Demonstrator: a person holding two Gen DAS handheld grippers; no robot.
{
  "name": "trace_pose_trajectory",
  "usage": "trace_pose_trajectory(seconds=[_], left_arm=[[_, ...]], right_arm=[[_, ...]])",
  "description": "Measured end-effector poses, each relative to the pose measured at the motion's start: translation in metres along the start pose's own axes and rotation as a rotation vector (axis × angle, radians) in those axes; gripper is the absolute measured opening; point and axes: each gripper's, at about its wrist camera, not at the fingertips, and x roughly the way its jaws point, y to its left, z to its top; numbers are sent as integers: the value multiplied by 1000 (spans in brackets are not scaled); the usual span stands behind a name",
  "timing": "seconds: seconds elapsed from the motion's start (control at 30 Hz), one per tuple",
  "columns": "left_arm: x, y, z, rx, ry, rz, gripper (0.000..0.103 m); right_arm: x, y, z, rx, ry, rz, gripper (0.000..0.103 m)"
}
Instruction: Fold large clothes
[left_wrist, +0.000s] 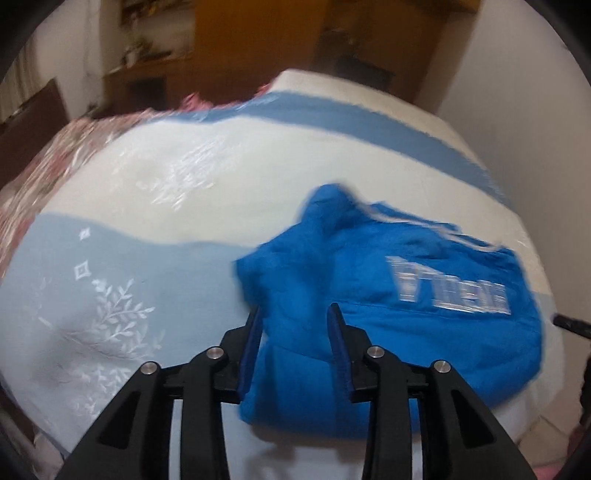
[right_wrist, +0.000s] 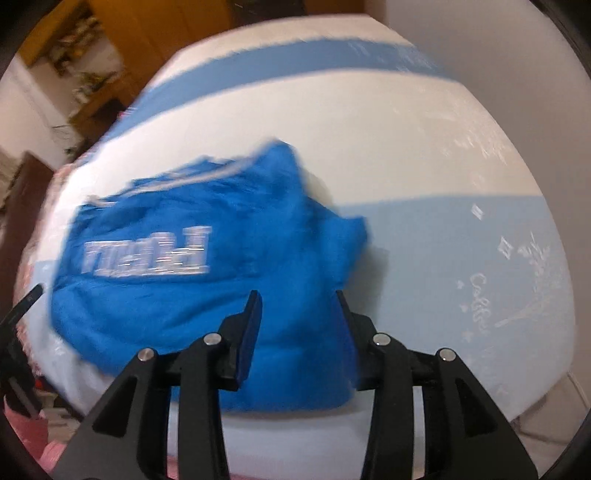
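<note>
A bright blue garment (left_wrist: 388, 302) with white lettering lies bunched and partly folded on the bed near its front edge; it also shows in the right wrist view (right_wrist: 207, 280). My left gripper (left_wrist: 294, 314) is open and empty, hovering over the garment's left part. My right gripper (right_wrist: 297, 297) is open and empty, hovering over the garment's right part. The tip of the other gripper (left_wrist: 570, 325) shows at the right edge of the left wrist view, and at the left edge of the right wrist view (right_wrist: 22, 306). Both views are motion-blurred.
The bed (left_wrist: 166, 177) has a white and light-blue cover with leaf patterns. A floral pink blanket (left_wrist: 44, 173) lies at its far left. Wooden furniture (left_wrist: 236, 44) stands behind the bed, and a white wall (right_wrist: 498, 55) runs along its right side.
</note>
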Motion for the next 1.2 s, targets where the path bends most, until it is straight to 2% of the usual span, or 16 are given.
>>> trace_pose_trajectory(seconds=[0.1,0.17,0.27,0.37,0.53,0.73,0.8,0.87,1.0,1.07,1.13,1.2], left_arm=[[1,-40,-1,47,-25,-69,35],[12,-65,-9,87,-44,-61,35],[35,-81,-22,107,-18,-80,35],[61,-84,-38,119,62,-73,34],[78,-80,-53,133,113,-85,33],[91,-82,-58,146,108,-64,32],[89,-85,-52,145,116,-54,31],[82,-84,-39,125,124,-80,31],[69,-91,6,138,36,-111,31],[79,-99,33,160,12,-107,31],[103,-104,57,170,33,-105,31],[124,-105,70,170,51,-91,31]], right_arm=[[10,27,-10,-62,-23,49,35],[28,44,-16,-82,-21,36,34],[55,55,-28,-58,0,80,29],[73,56,-37,-71,27,38,27],[90,56,-44,-62,48,32,26],[108,65,-51,-93,2,-18,26],[103,63,-45,-72,25,6,26],[91,62,-36,-63,22,41,25],[75,58,6,-56,-64,54,28],[84,55,31,-53,-92,23,28],[102,47,60,-18,-88,36,28],[119,44,76,-22,-98,-6,28]])
